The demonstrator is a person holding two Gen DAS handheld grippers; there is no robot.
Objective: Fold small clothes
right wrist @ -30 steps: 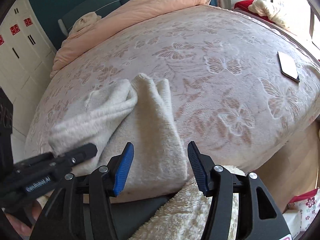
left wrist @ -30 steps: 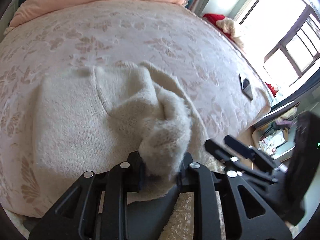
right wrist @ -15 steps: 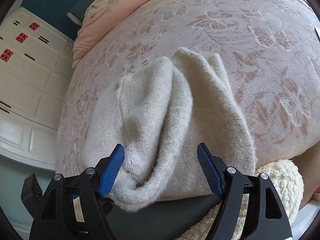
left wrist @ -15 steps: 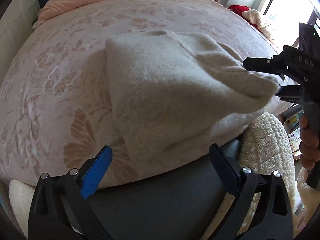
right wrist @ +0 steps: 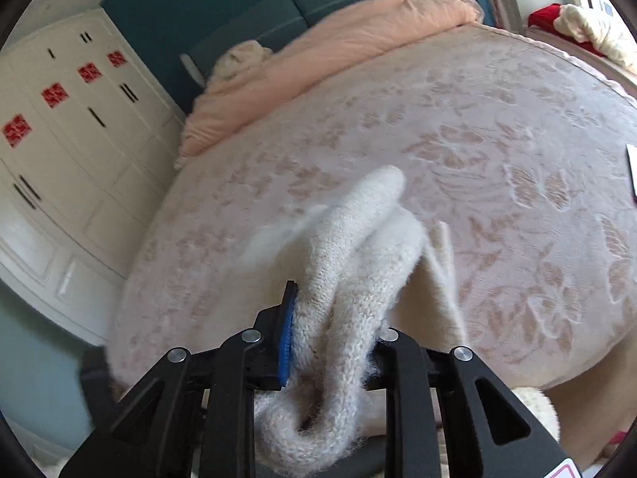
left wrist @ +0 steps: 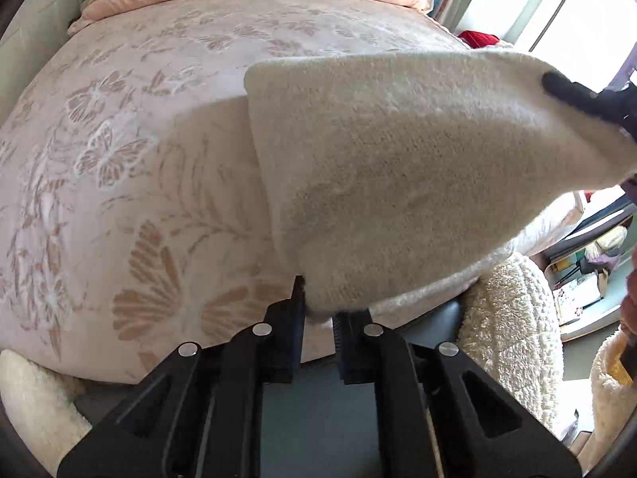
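Note:
A cream knit garment [left wrist: 398, 167] hangs stretched above the pink butterfly-patterned bed cover [left wrist: 139, 159]. My left gripper [left wrist: 319, 314] is at its near lower corner; its jaws are closing and the pads pinch that corner. The far corner is lifted at the upper right, where a black finger [left wrist: 573, 95] of my right gripper shows. In the right wrist view my right gripper [right wrist: 334, 326] has its jaws closing on bunched folds of the garment [right wrist: 358, 247], which trail down to the bed cover [right wrist: 497, 139].
A peach duvet [right wrist: 338, 40] lies along the head of the bed. A dark phone [right wrist: 631, 171] rests near the bed's right edge. White wardrobe doors [right wrist: 59, 139] stand to the left. Fluffy cream fabric [left wrist: 509, 318] sits at the bed's near edge.
My left gripper let go of a bunched fold, opened wide, shifted to the garment's near corner and closed on it. My right gripper closed on the folds and raised them.

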